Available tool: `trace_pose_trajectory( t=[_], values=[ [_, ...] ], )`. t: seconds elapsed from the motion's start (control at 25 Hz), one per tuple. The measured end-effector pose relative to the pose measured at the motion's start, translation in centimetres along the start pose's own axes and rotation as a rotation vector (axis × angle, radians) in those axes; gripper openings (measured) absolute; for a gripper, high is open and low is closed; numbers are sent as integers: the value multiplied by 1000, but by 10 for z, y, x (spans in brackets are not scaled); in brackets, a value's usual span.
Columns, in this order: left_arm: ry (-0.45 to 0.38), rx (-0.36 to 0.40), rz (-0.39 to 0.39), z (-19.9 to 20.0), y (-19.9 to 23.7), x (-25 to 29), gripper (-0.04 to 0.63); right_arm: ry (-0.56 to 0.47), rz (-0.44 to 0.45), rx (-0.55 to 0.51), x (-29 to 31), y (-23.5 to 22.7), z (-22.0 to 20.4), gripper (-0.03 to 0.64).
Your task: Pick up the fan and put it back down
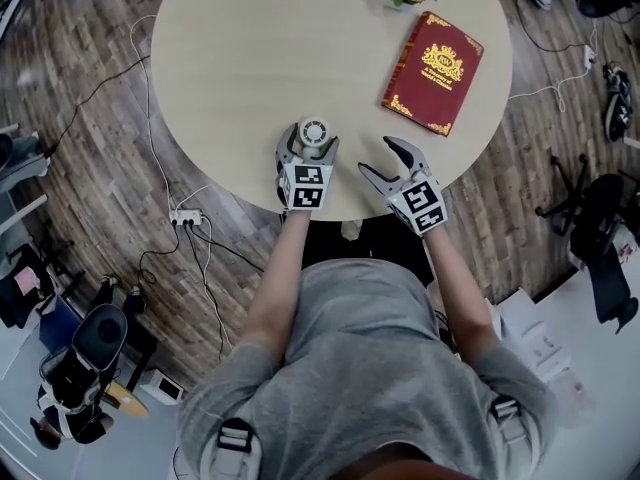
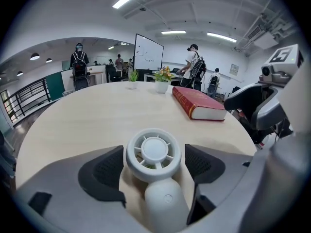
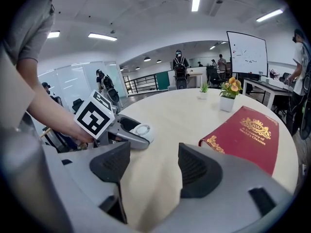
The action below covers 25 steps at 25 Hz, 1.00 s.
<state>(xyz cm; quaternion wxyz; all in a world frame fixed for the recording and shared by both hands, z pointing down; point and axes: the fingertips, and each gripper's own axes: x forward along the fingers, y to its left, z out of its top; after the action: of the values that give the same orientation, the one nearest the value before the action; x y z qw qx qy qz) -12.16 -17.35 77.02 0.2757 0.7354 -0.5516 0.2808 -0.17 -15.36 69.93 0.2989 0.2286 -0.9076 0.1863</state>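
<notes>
Closest in, the white fan [image 2: 153,152] rests on the round table [image 1: 250,58] near its six o'clock edge. It sits between the jaws of my left gripper [image 1: 308,146], which stand wide, with a gap on each side and the pads off it. At the fan's three o'clock my right gripper [image 1: 378,156] hovers, jaws wide and empty. A red book [image 1: 433,72] lies at two o'clock.

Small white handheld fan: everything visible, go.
The small white handheld fan, apparently matte plastic, has a round grilled head with a solid hub and a smooth rounded handle bearing a small round mark. It seems to lie flat on the beige round table, grille up, handle toward the person, between the open fingers of the left gripper, gaps on both sides.
</notes>
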Motion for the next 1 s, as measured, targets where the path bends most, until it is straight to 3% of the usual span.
trace_pose_trajectory(
  t=[0.24,0.52,1.0],
  values=[
    [4,31,40,-1,5,3,385,0,-21,3,-7,-4,3,318],
    [20,46,-7,-4,2,13,383,-1,-55,18,-15,-10,4,318],
    [13,36,-19,-2,4,14,383,-4,-86,25,-26,-6,5,314]
  ],
)
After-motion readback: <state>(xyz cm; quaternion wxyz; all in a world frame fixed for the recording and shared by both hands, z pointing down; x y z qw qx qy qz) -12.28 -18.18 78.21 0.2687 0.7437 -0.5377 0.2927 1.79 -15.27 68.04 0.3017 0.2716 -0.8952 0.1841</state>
